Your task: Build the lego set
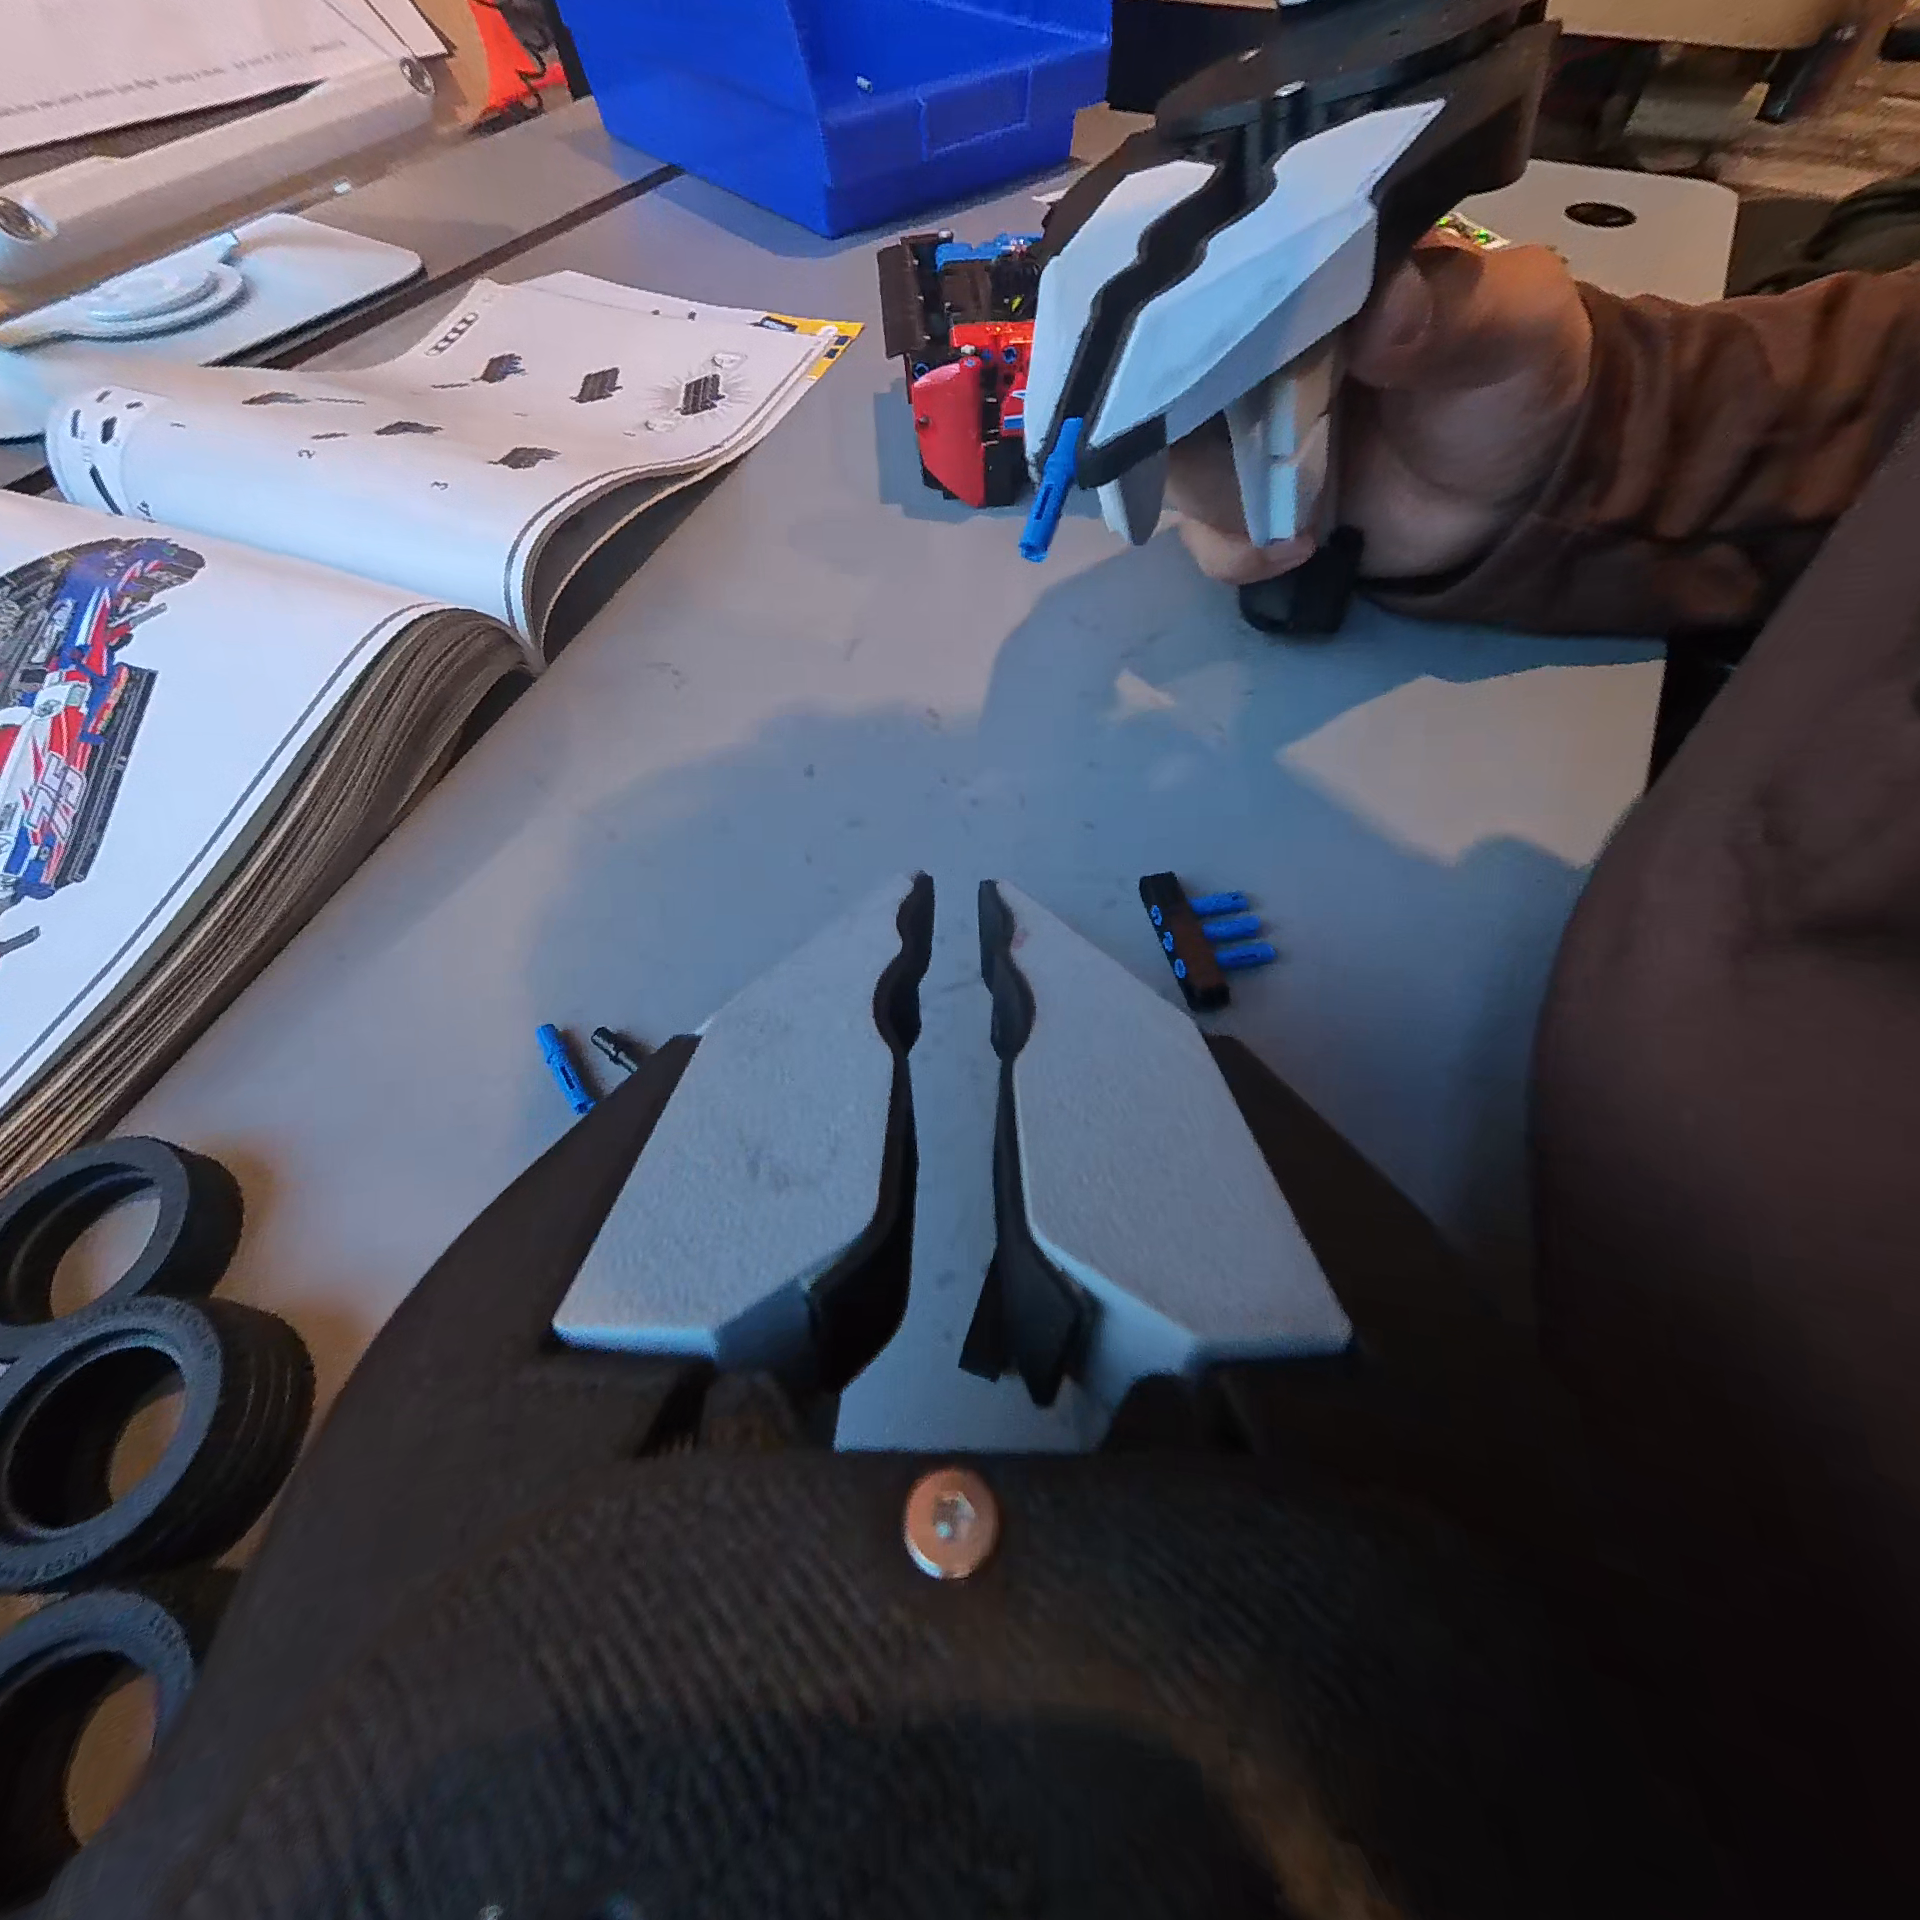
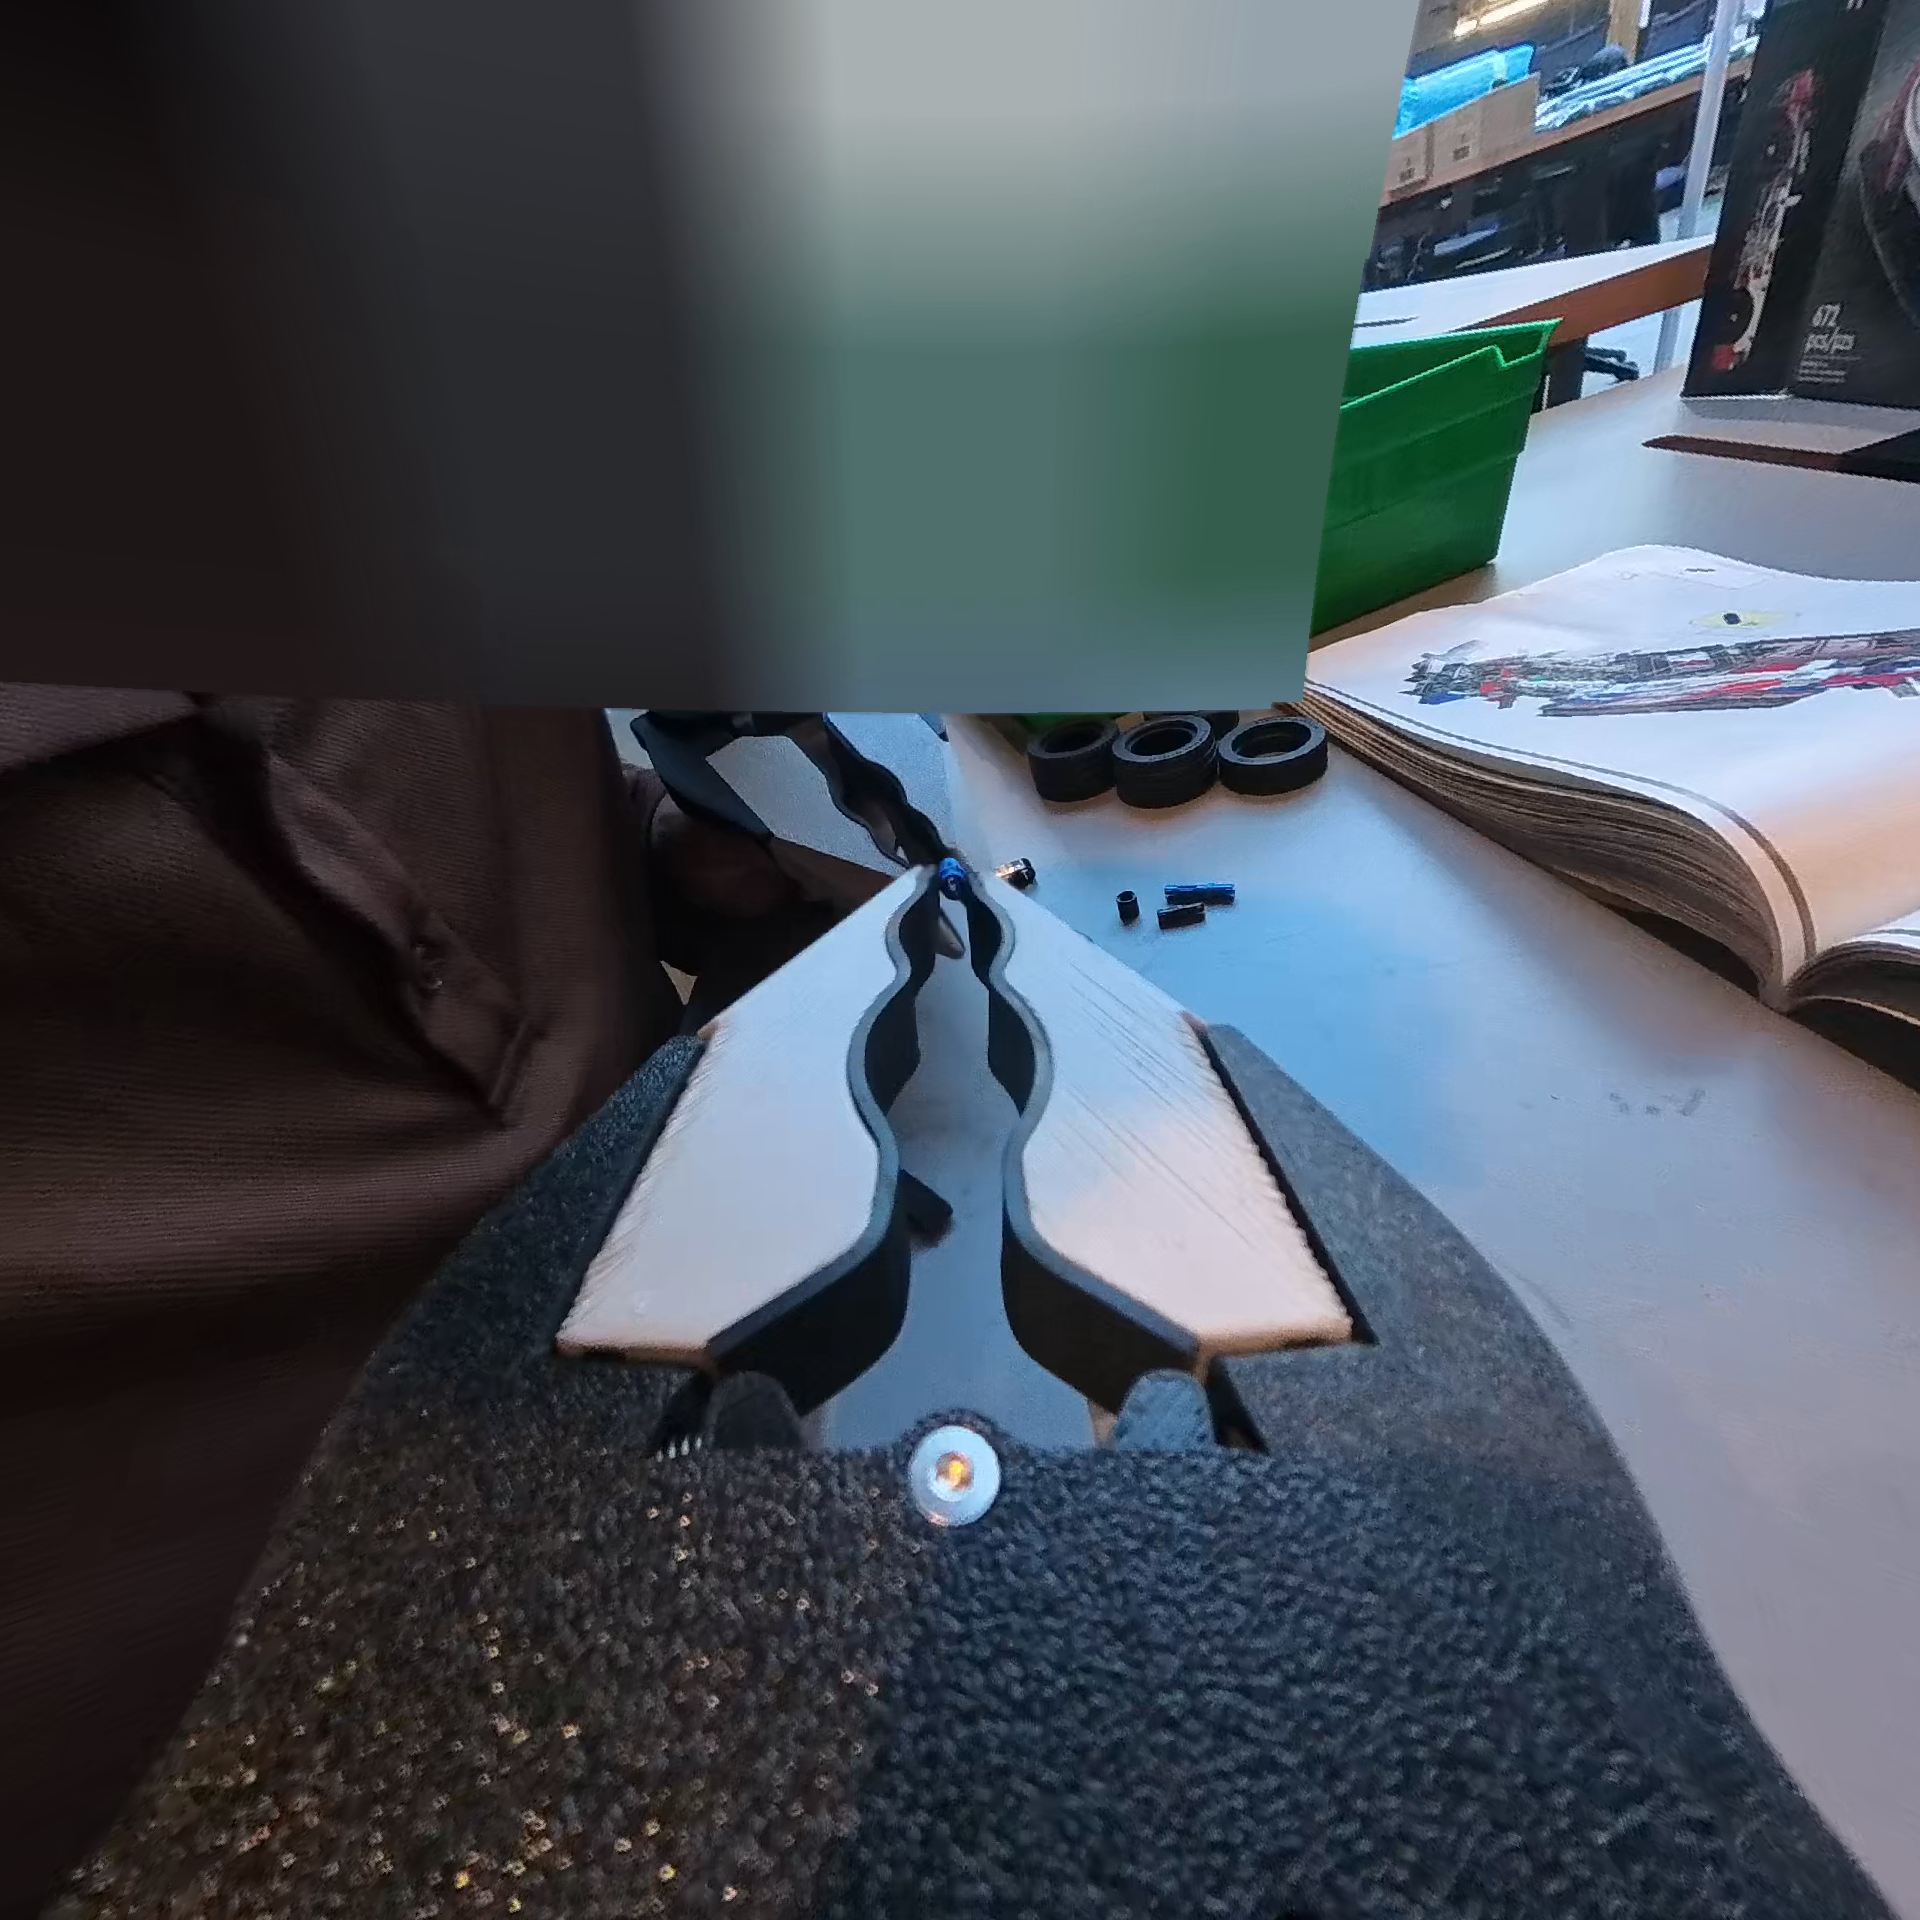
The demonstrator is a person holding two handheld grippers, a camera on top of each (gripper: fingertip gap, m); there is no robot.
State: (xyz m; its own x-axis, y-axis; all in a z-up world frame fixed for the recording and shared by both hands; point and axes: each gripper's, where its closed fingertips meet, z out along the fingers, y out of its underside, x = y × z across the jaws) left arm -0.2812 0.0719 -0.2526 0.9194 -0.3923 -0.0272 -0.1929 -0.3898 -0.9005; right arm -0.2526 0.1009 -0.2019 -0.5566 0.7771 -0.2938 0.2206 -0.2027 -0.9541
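Two grippers are in your hands: your right gripper (image 1: 1065, 488) pinches a blue pin (image 1: 1049, 490) up in the air, and your left gripper (image 1: 954, 891) has a small gap at its tips and holds nothing. A black beam (image 1: 1184, 940) with three blue pins lies on the grey table (image 1: 790, 727) just beside the left tips, and the red and black lego model (image 1: 961, 379) stands farther back

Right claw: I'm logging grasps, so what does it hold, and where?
The right claw pinches a blue pin by its upper end; the rest hangs free below the tips.
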